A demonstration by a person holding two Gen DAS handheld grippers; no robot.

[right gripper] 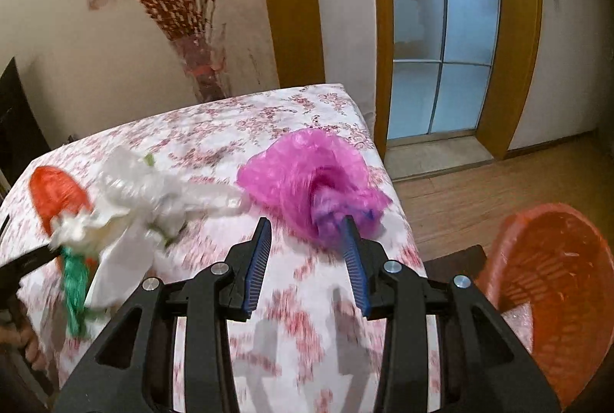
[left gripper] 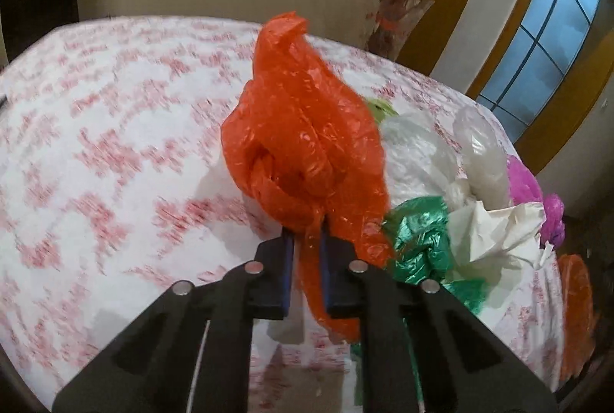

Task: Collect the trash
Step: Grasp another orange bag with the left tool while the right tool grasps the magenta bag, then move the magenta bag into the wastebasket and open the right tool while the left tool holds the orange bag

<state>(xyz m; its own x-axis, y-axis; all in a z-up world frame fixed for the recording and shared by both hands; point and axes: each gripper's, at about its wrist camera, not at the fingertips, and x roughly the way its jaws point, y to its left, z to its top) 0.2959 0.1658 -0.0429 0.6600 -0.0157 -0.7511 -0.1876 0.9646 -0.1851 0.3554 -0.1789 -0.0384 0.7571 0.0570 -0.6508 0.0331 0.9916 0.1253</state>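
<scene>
Both tongs [left gripper: 307, 251] [right gripper: 307, 232] are black framed, with ribbed blue pads and silver round bolts

Dim indoor light, heavy motion blur, fisheye-bent edges, soft shadows.

Orange bag [left gripper: 303, 129] in left gripper [left gripper: 307, 251]: thin crinkly plastic film, glossy. Green bag [left gripper: 418, 240] right of it: shiny crumpled film. White paper [left gripper: 495, 228] beyond: matt, creased. Pink bag [right gripper: 311, 179] at right gripper [right gripper: 307, 240] tip: translucent glossy film. Tablecloth [right gripper: 238, 129] under both: matt printed cloth. Basket [right gripper: 556, 278] right of it: orange moulded plastic lattice. Pads [right gripper: 257, 267]: blue, ribbed.
</scene>
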